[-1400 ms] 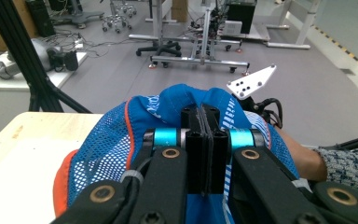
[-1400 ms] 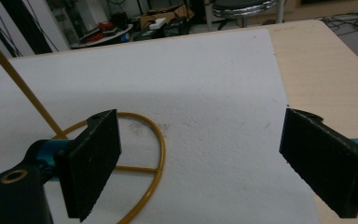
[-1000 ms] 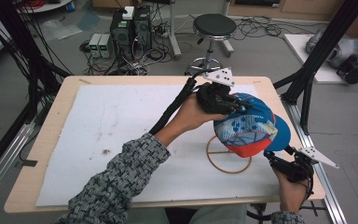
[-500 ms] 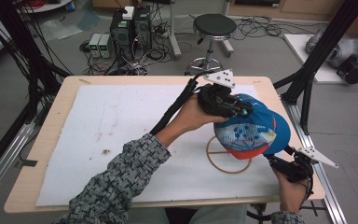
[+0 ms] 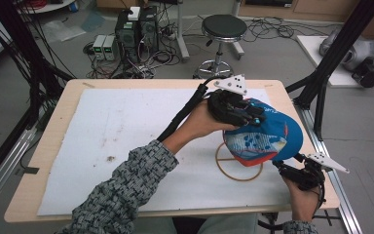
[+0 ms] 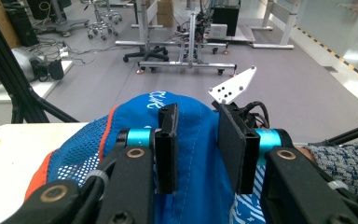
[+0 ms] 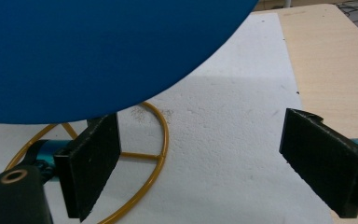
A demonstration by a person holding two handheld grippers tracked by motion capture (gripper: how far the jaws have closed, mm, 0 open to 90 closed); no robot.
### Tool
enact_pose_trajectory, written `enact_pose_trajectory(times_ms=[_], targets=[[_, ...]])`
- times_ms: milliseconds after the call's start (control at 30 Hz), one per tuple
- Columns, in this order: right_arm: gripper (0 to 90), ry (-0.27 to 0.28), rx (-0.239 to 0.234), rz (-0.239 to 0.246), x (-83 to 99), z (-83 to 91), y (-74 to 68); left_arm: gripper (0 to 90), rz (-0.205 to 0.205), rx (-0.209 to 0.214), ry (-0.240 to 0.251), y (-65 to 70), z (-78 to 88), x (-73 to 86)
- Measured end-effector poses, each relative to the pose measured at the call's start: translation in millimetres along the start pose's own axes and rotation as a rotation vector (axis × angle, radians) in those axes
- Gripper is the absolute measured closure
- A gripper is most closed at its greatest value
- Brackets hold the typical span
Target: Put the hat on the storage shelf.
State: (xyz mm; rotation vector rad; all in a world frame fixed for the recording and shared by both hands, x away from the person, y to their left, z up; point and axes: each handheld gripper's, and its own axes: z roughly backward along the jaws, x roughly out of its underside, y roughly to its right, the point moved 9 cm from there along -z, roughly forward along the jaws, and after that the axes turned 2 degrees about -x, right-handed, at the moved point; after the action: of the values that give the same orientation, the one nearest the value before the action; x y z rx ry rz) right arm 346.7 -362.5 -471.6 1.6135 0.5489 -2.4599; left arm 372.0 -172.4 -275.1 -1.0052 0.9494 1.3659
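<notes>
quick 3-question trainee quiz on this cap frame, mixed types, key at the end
1. True or false: the right gripper has its jaws shut on the cap's brim.
2. The blue cap sits above which thing? A) yellow wire ring B) a plate C) a box
3. Fill in: the left gripper, whose jaws have just been opening, has the cap's ____ between them.

Key: 1 false, they stand wide open under the brim. 2 A. 3 crown.

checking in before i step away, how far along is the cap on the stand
Looks done: the blue cap sits over the yellow wire stand on the white sheet. In hand: the left gripper is at the crown, jaws just opening, fabric between them but not pinched. The right gripper is open beside the brim. Left: pulling both grippers away.
</notes>
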Motion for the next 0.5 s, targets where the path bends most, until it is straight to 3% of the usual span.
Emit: enact_pose_trajectory(times_ms=[300, 500], targets=[[11.7, 0.004, 0.002, -0.003, 0.1, 0.2, 0.8, 56.6, -0.003, 0.006, 0.007, 2.5, 3.7, -2.4], [11.7, -0.007, 0.005, 0.001, 1.3, 0.4, 0.9, 51.4, -0.001, -0.042, 0.006, -4.1, 15.4, 0.0]])
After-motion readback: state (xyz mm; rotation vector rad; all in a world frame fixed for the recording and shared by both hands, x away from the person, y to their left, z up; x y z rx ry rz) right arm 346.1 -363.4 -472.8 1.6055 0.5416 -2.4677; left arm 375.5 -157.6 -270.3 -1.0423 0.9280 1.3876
